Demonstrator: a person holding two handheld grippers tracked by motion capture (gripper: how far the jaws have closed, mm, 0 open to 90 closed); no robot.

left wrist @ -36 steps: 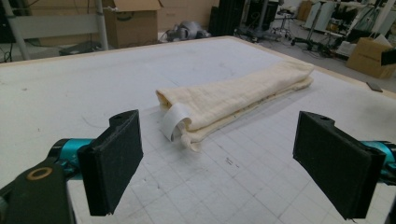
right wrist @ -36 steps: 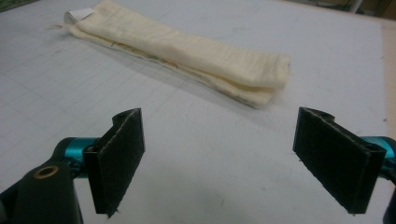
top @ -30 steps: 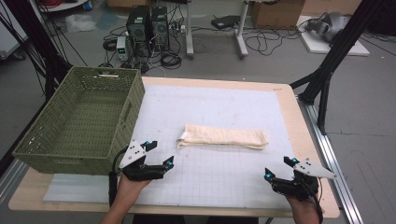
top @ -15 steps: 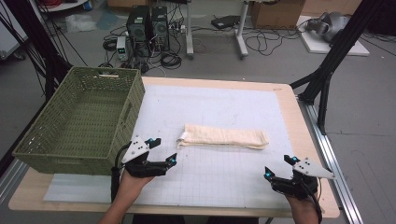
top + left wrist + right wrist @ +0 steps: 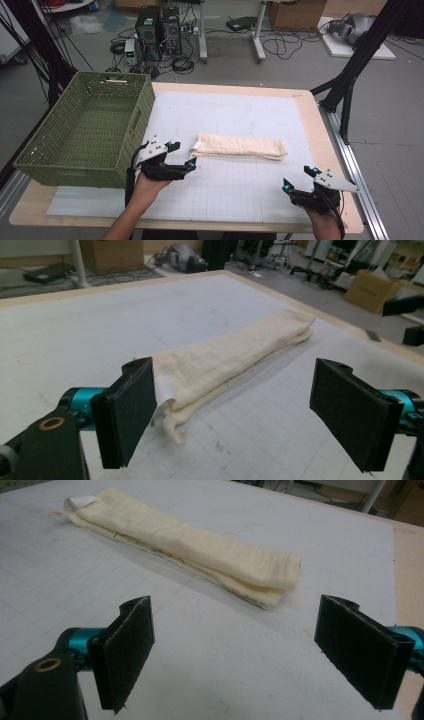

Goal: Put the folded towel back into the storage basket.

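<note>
Bench (image 5: 320,125): wooden top, most of it covered by a white gridded mat (image 5: 235,120).
Basket (image 5: 85,127): green, woven plastic, on the bench's left edge and overhanging it; nothing visible inside.
Towel (image 5: 242,147): cream, folded into a long strip, lying flat on the mat near the middle of the bench, long side running left to right. Its left end has a small white tag.
Left gripper (image 5: 181,156): held low over the mat, just right of the basket's near corner. Jaws spread wide, nothing between them. In the left gripper view the towel's left end sits just beyond the left pad (image 5: 131,412), not touching.
Right gripper (image 5: 300,179): near the bench's front right corner, well apart from the towel. Jaws spread wide, empty; the towel's right end lies ahead of them.
</note>
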